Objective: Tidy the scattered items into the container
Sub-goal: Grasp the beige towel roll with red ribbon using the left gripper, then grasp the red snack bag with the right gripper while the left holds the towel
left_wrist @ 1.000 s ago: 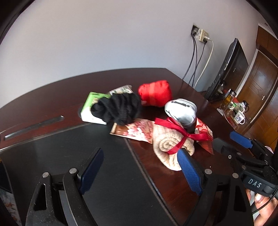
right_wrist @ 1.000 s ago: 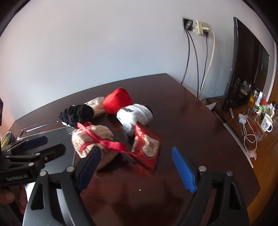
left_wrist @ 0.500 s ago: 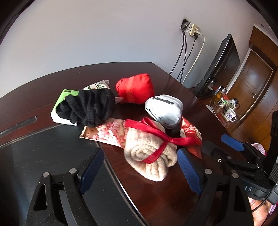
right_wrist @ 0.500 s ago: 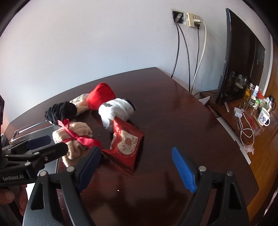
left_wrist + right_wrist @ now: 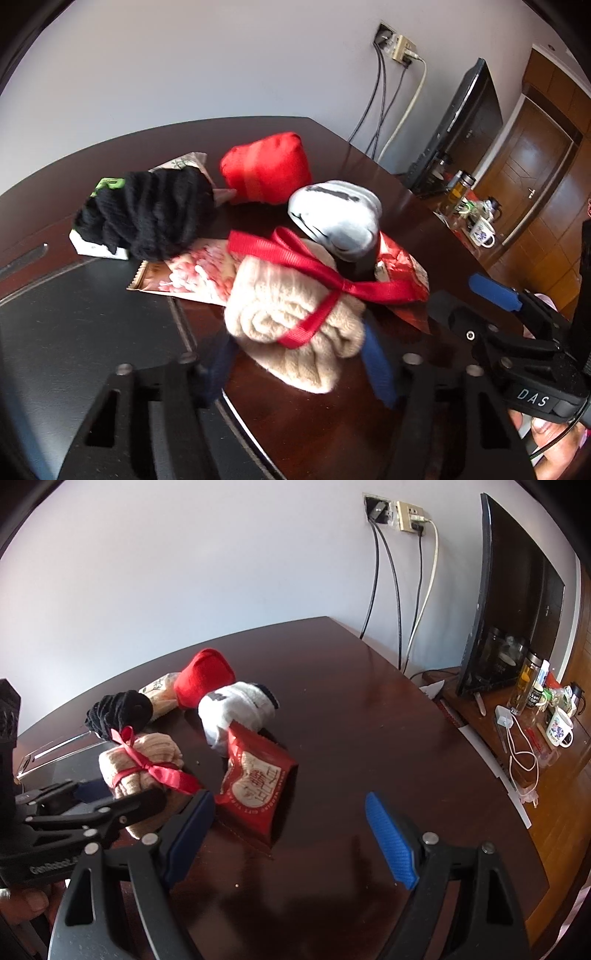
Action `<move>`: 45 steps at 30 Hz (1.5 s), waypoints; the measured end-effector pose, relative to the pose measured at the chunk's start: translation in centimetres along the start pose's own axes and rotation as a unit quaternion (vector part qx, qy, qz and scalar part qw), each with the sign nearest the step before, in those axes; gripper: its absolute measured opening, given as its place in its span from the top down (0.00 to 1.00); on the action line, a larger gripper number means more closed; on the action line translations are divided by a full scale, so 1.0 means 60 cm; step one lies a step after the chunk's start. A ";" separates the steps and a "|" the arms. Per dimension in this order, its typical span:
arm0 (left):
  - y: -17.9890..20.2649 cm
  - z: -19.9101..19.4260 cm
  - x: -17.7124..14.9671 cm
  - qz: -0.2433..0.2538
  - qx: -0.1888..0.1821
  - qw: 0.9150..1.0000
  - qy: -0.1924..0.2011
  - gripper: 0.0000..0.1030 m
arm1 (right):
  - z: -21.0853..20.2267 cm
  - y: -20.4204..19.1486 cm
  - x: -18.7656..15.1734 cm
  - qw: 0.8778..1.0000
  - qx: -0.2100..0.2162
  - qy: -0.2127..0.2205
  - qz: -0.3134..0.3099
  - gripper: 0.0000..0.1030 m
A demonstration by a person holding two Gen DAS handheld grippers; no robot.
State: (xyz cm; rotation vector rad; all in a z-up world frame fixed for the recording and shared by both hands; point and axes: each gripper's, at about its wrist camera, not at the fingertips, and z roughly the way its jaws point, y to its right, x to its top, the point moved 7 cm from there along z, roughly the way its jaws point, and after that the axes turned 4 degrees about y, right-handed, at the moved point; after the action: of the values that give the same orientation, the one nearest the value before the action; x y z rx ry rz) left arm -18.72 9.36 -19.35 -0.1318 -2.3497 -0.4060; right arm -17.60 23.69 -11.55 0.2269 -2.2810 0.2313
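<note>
Compared with half a second earlier, the left gripper (image 5: 295, 354) has narrowed, its blurred pads now flanking the beige knit bundle (image 5: 295, 332) tied with red ribbon (image 5: 314, 262); firm contact cannot be told. The bundle lies on the dark table (image 5: 351, 720), left of the red packet (image 5: 255, 782). The right gripper (image 5: 291, 834) stands wide, holding nothing.

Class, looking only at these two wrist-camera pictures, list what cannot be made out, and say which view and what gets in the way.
- The container: in neither view.
- Left gripper grip, left wrist view: motion blur and the beige bundle hide whether the pads touch it.
- Green-and-white box, left wrist view: mostly covered by the black knit roll.
- Red packet print, right wrist view: too small to read.
</note>
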 end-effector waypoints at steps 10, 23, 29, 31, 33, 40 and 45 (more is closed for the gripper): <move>-0.012 -0.036 0.007 -0.002 -0.006 0.999 0.031 0.52 | 0.007 -0.005 0.000 1.000 0.005 -0.003 0.001 0.17; -0.045 -0.085 0.014 -0.014 0.005 0.998 0.055 0.52 | 0.043 -0.055 0.002 0.999 0.015 -0.023 -0.023 0.18; -0.046 -0.094 0.013 -0.015 0.001 0.998 0.060 0.52 | 0.063 -0.057 -0.007 0.999 0.007 -0.046 -0.023 0.38; -0.045 -0.097 0.014 -0.013 -0.001 0.998 0.061 0.52 | 0.066 -0.056 -0.010 0.998 0.003 -0.051 -0.024 0.42; -0.045 -0.100 0.014 -0.013 -0.002 0.998 0.063 0.52 | 0.065 -0.056 -0.013 0.998 0.001 -0.052 -0.024 0.45; -0.050 -0.110 0.014 -0.014 0.001 0.998 0.069 0.52 | 0.063 -0.060 -0.016 0.998 -0.004 -0.055 -0.031 0.53; -0.055 -0.125 0.015 -0.014 0.007 0.997 0.077 0.52 | 0.052 -0.064 -0.012 0.999 0.006 -0.045 -0.030 0.56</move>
State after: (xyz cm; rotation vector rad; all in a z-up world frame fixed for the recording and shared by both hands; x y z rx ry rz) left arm -15.15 3.75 -14.47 -0.0579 -2.2048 -0.3994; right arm -18.46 19.31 -13.77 0.3168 -2.3580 0.2088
